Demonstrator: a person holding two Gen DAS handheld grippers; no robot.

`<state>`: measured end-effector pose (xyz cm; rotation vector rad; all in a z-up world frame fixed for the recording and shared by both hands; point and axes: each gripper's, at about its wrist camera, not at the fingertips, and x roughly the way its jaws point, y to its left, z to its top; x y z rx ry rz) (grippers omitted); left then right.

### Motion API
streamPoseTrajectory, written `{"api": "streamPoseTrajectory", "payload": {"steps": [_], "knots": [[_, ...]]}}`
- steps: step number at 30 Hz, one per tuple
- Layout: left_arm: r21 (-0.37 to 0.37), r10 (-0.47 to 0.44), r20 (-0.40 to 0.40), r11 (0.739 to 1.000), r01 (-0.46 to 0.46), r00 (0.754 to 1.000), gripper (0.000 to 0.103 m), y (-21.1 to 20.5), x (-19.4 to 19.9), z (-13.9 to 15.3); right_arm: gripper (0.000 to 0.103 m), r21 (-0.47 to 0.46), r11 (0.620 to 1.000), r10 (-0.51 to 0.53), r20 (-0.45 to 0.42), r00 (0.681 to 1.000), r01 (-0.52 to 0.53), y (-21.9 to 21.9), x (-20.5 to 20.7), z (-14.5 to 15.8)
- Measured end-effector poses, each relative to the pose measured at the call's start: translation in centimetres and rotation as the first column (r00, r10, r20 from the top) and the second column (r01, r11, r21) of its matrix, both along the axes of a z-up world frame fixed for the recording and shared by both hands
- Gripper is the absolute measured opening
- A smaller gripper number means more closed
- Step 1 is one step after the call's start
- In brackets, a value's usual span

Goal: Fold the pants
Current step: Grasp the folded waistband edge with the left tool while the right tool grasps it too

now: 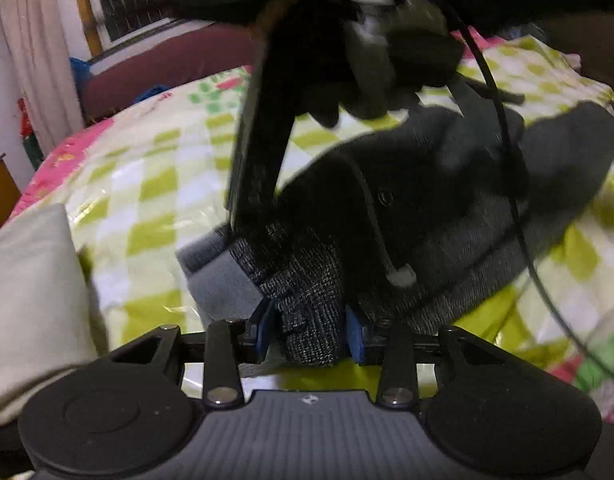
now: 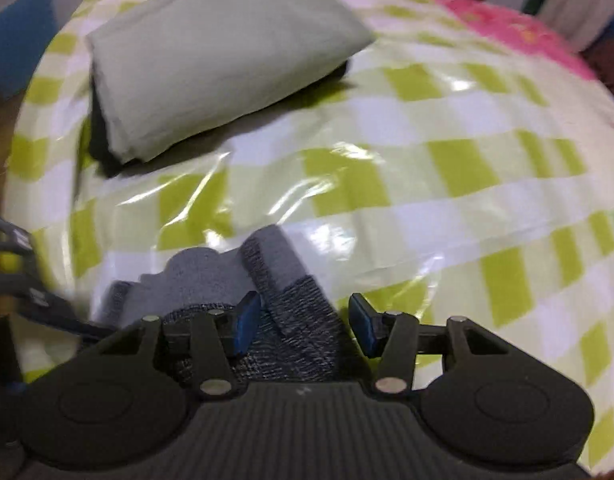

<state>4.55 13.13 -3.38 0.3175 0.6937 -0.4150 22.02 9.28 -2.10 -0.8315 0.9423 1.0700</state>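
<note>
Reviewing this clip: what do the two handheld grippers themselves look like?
Both match: the left gripper and right gripper have blue finger pads, black linkage bars with silver pivot pins, and a ribbed dark-grey body between round black discs. A black cable crosses the left view.

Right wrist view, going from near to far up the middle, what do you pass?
Right gripper → grey knit pants cuff between its blue pads → glossy green-and-white checked bed cover → folded pale green cloth.

Dim indoor light — motion blur, glare on glossy checked sheet, fisheye-bent edges.
</note>
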Motion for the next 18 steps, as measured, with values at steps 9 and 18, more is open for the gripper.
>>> {"api": "streamPoseTrajectory", "payload": {"steps": [9,18], "knots": [[-0.040,0.039,-0.031,0.998,-0.041,0.999,0.062,0.9,1.4,0.3,0.034,0.037,0.996,-0.079,-0.002,0.997,0.079,1.4,-0.1,-2.2],[-0.024,0.096,0.098,0.995,-0.094,0.991,0.063,0.8,1.7,1.3,0.028,0.196,0.859,-0.466,-0.079,0.881,0.472,-2.5,6.7,0.0]]}}
